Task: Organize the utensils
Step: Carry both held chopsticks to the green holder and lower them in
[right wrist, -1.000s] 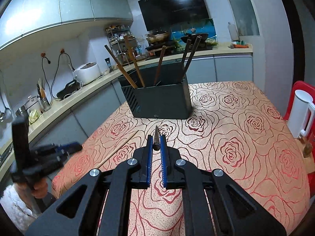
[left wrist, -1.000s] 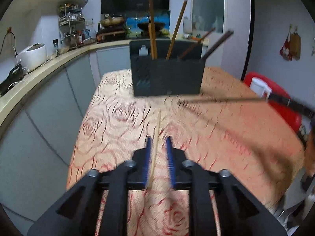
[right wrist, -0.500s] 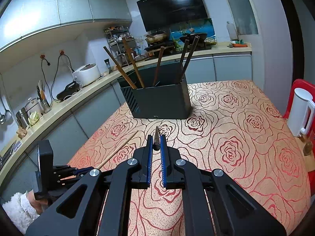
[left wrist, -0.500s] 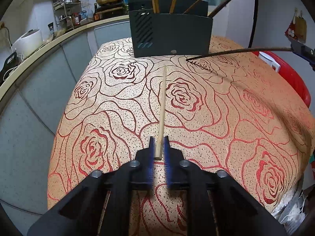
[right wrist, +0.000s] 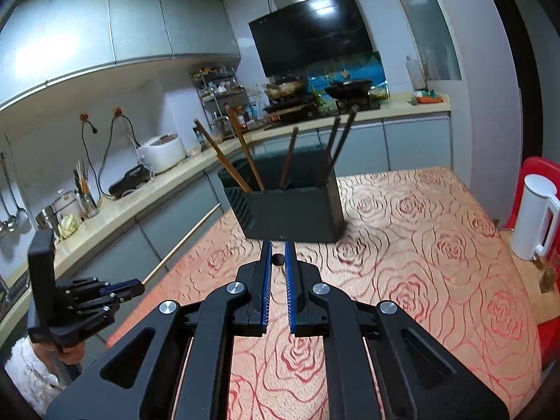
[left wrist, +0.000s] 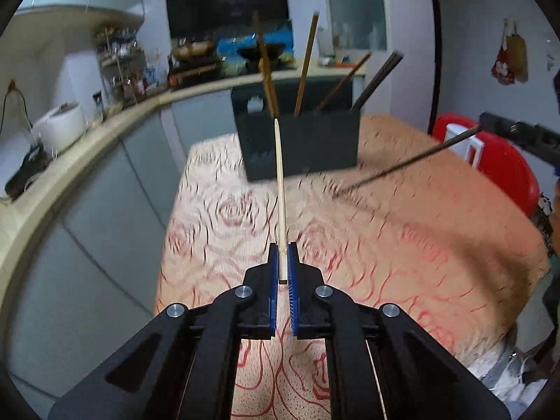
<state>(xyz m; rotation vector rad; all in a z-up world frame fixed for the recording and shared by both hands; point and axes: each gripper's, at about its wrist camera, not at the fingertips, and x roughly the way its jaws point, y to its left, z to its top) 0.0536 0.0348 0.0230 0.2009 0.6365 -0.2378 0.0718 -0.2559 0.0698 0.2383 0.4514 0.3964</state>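
A black utensil holder (left wrist: 301,143) (right wrist: 290,210) stands on the rose-patterned table, with several chopsticks leaning in it. My left gripper (left wrist: 282,255) is shut on a pale wooden chopstick (left wrist: 280,189), held lifted off the table and pointing at the holder. It also shows in the right wrist view (right wrist: 182,245) at the left, with the left gripper (right wrist: 134,285). My right gripper (right wrist: 278,250) is shut on a dark chopstick (right wrist: 278,259), seen end-on. The dark chopstick (left wrist: 409,161) slants above the table at the right in the left wrist view.
The table (right wrist: 437,280) carries a rose-patterned cloth. A white kettle (right wrist: 533,217) stands on a red stool (left wrist: 507,161) at the right. A kitchen counter (right wrist: 140,196) with a rice cooker (right wrist: 162,152) runs along the left.
My left gripper has shut on the pale chopstick and lifted it off the table, tilting up toward the holder. My right gripper holds its dark chopstick as before.
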